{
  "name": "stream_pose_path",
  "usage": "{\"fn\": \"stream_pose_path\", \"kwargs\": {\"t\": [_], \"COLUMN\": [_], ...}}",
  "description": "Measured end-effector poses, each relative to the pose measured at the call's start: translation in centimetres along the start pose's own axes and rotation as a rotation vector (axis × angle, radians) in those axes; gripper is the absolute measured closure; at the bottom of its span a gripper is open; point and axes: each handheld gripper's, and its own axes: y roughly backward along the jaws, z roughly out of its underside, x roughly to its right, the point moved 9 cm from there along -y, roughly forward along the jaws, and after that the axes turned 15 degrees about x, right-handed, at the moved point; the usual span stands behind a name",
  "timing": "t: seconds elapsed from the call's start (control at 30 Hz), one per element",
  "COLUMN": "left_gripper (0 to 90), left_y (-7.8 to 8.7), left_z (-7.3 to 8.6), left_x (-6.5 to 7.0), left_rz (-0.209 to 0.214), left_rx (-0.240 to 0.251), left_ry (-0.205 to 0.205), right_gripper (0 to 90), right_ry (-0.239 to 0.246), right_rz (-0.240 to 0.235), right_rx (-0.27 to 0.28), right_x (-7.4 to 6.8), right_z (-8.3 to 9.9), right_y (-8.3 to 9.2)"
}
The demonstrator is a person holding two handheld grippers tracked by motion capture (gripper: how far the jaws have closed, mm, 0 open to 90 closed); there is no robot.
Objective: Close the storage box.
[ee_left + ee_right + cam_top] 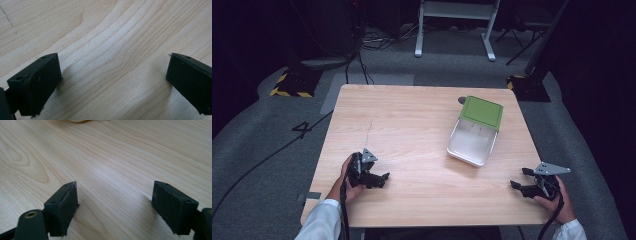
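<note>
1. From where I stand, the white container (pixel 471 142) with its green lid (pixel 482 112) lies on the right half of the worktop (pixel 412 125), past the middle. The lid covers only the far end and leaves the near part of the tray open.
2. The right gripper (pixel 518 181) is the nearer one. From it the container lies at about eleven o'clock, with bare wood between them.
3. From the left gripper (pixel 385 176) the container sits at roughly two o'clock, farther off across the worktop.
4. The container's long axis runs from about one o'clock at the lidded end to seven o'clock at the open end, so a near corner points toward the person's side.
5. Both grippers rest low near the front edge, jaws spread wide and holding nothing; the left gripper view (pixel 113 82) and the right gripper view (pixel 113 207) each show plain wood grain between the jaws.
6. Nothing stands in the way on the worktop. A small dark object (pixel 461 100) sits just behind the lid's far corner; I cannot tell what it is.
</note>
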Motion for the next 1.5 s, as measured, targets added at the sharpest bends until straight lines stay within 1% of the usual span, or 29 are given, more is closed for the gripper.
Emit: {"fn": "stream_pose_path", "kwargs": {"t": [0.13, 0.17, 0.23, 0.3, 0.37, 0.4, 0.43, 0.57, 0.6, 0.63, 0.67, 0.7, 0.77, 0.8, 0.83, 0.87, 0.9, 0.93, 0.97, 1.0, 1.07, 1.17, 1.2, 1.23, 1.27, 1.33, 1.37, 1.43, 1.5], "left_gripper": [0.3, 0.2, 0.0, 0.1, 0.1, 0.1, 0.1, 0.1, 0.1, 0.2, 0.2, 0.2, 0.1, 0.1, 0.1, 0.1, 0.1, 0.1, 0.1, 0.1, 0.2, 0.2, 0.2, 0.2, 0.2, 0.2, 0.2, 0.2, 0.2], "left_y": [0.0, 0.0, 0.0, 0.0, 0.0, -0.1, 0.0, 0.0, 0.0, 0.0, 0.0, 0.0, 0.0, 0.0, 0.0, 0.0, 0.0, 0.0, 0.0, 0.0, 0.0, 0.0, 0.0, 0.0, 0.0, 0.0, 0.0, 0.0, 0.0], "left_z": [0.0, 0.0, 0.0, 0.0, 0.0, 0.0, 0.0, 0.0, 0.0, 0.0, 0.0, 0.0, 0.0, 0.0, 0.0, 0.0, 0.0, 0.0, 0.0, 0.0, 0.0, 0.0, 0.0, 0.0, 0.0, 0.0, 0.0, 0.0, 0.0], "left_x": [0.0, 0.1, 0.1, 0.2, 0.1, 0.1, 0.1, 0.2, 0.1, 0.2, 0.2, 0.2, 0.1, 0.1, 0.2, 0.2, 0.2, 0.2, 0.2, 0.2, 0.2, 0.2, 0.2, 0.2, 0.2, 0.2, 0.2, 0.2, 0.2], "left_rz": [0.002, 0.006, 0.022, 0.042, 0.043, 0.041, 0.039, 0.036, 0.034, 0.035, 0.035, 0.035, 0.035, 0.035, 0.041, 0.041, 0.042, 0.042, 0.041, 0.041, 0.041, 0.04, 0.04, 0.04, 0.04, 0.04, 0.039, 0.04, 0.039], "left_rx": [0.0, 0.001, 0.001, 0.0, -0.002, -0.001, -0.001, 0.0, 0.001, 0.001, 0.001, 0.001, 0.001, 0.001, 0.0, 0.0, 0.0, 0.0, 0.0, 0.0, 0.001, 0.001, 0.001, 0.001, 0.002, 0.002, 0.002, 0.002, 0.002], "left_ry": [-0.001, -0.004, -0.009, -0.015, -0.02, -0.025, -0.016, -0.014, -0.017, -0.012, -0.012, -0.012, -0.017, -0.017, -0.014, -0.014, -0.015, -0.015, -0.016, -0.016, -0.016, -0.016, -0.016, -0.016, -0.016, -0.016, -0.015, -0.015, -0.015], "right_gripper": [25.1, 25.1, 25.1, 25.5, 25.9, 26.5, 27.3, 28.4, 28.4, 28.7, 28.7, 28.7, 29.1, 29.1, 29.1, 29.1, 29.8, 29.8, 30.1, 30.9, 31.0, 31.2, 31.2, 31.5, 31.5, 31.8, 32.2, 32.4, 33.1], "right_ry": [0.012, 0.012, 0.016, 0.0, 0.011, 0.028, 0.041, 0.064, 0.064, 0.069, 0.069, 0.088, 0.111, 0.111, 0.124, 0.124, 0.135, 0.135, 0.135, 0.143, 0.146, 0.156, 0.156, 0.161, 0.161, 0.169, 0.172, 0.173, 0.184], "right_rz": [0.002, 0.007, -0.003, -0.036, -0.066, -0.071, -0.076, -0.105, -0.105, -0.111, -0.111, -0.113, -0.113, -0.113, -0.119, -0.119, -0.122, -0.122, -0.127, -0.141, -0.146, -0.187, -0.187, -0.203, -0.203, -0.215, -0.229, -0.233, -0.253], "right_rx": [0.0, -0.008, -0.009, 0.015, 0.029, 0.032, 0.04, 0.088, 0.088, 0.116, 0.116, 0.129, 0.134, 0.134, 0.14, 0.14, 0.148, 0.148, 0.154, 0.163, 0.163, 0.159, 0.159, 0.151, 0.151, 0.144, 0.138, 0.133, 0.127], "right_x": [0.1, 0.2, 0.1, -0.3, -0.9, -1.1, -1.3, -1.8, -1.8, -1.9, -1.9, -1.9, -2.0, -2.0, -2.2, -2.2, -2.3, -2.3, -2.4, -2.7, -2.8, -3.7, -3.7, -4.2, -4.2, -4.7, -5.2, -5.4, -6.1], "right_z": [-0.2, -0.3, -0.3, -1.0, -1.9, -2.5, -3.1, -5.9, -5.9, -7.5, -7.5, -8.8, -10.0, -10.0, -11.1, -11.1, -12.2, -12.2, -12.7, -13.8, -14.0, -15.3, -15.3, -15.7, -15.7, -16.0, -16.2, -16.3, -16.5], "right_y": [0.0, -0.1, -0.2, -0.3, -0.5, -0.6, -0.6, -0.4, -0.4, -0.3, -0.3, -0.3, -0.3, -0.3, -0.4, -0.4, -0.6, -0.6, -0.6, -0.9, -1.0, -1.8, -1.8, -2.3, -2.3, -2.9, -3.5, -3.7, -4.3]}}
